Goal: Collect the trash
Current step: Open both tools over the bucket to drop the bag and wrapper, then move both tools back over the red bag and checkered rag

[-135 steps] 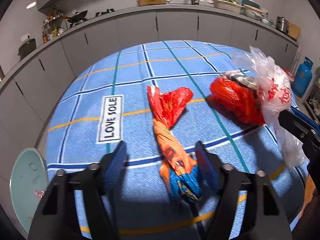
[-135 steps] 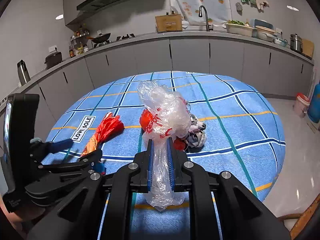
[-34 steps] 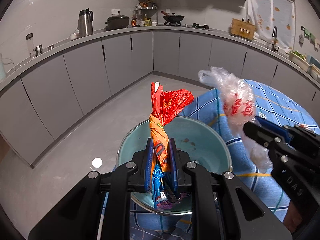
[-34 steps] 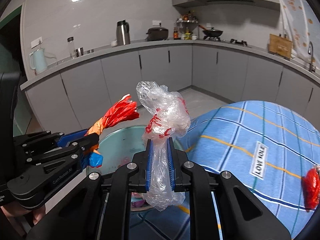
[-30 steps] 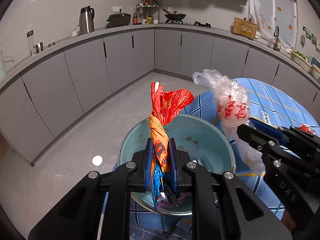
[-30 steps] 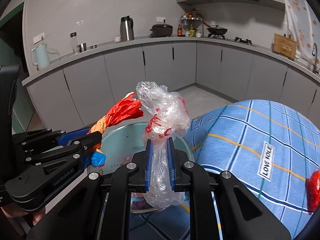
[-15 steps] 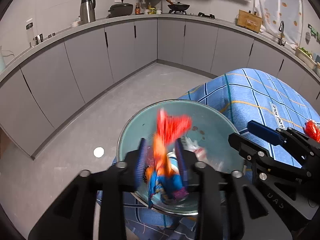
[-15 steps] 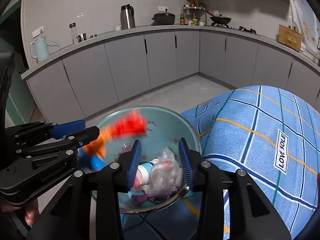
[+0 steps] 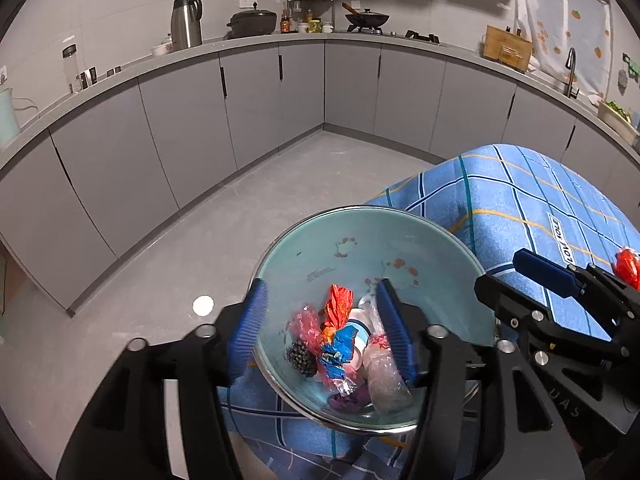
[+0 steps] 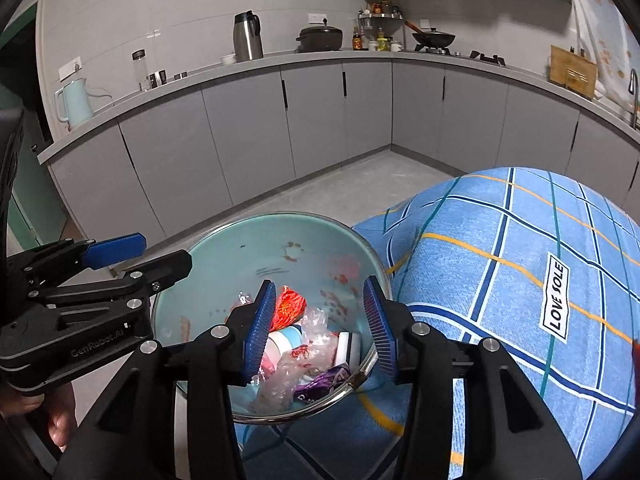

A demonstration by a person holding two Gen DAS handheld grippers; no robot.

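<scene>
Trash: red wrapper (image 9: pixel 338 308) and clear plastic bag (image 9: pixel 382 372), both lying loose in the pale green bin (image 9: pixel 360 236) beside the table. My left gripper (image 9: pixel 320 328) and right gripper (image 10: pixel 318 326): above the bin, jaws opening, nothing between them. Blue checked tablecloth (image 10: pixel 500 248), label (image 10: pixel 555 302) reads "LOVE SOLE". Left gripper's body marked "GenRobot.AI".

Grey cabinets (image 9: pixel 256 96), steel kettle (image 10: pixel 247 37), black wok (image 9: pixel 367 19), blue checked tablecloth (image 10: pixel 520 248)

Two black grippers with blue ribbed pads, side by side, tipped downward: left gripper (image 9: pixel 322 330) and right gripper (image 10: pixel 320 330), both opening, nothing held.
</scene>
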